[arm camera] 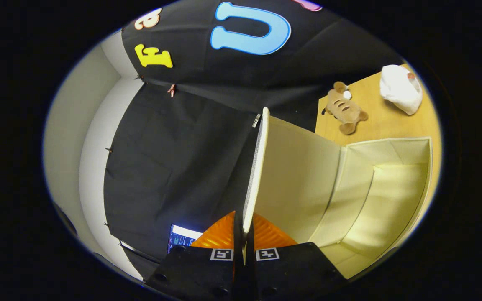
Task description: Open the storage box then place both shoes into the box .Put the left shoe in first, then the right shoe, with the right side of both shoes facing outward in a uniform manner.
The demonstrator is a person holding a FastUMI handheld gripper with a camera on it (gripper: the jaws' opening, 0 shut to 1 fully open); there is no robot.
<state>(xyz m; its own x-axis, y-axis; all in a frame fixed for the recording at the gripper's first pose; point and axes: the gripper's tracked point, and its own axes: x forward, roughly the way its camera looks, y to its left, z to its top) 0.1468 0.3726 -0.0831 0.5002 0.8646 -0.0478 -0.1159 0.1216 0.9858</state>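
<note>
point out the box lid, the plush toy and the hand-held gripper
box lid (256,167), gripper view, its thin edge, pinched
plush toy (344,109), gripper view, its striped body
hand-held gripper (244,234), gripper view, between its fingertips

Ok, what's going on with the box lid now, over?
Tool shut on lid, lid swung up. Storage box open, no shoes inside. Plush toy beyond it.

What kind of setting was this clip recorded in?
Probably a staged recording booth, not a home: black cloth wall clipped up behind a wooden table with a plush toy. The claw is shut on the open storage box's lid.
</note>
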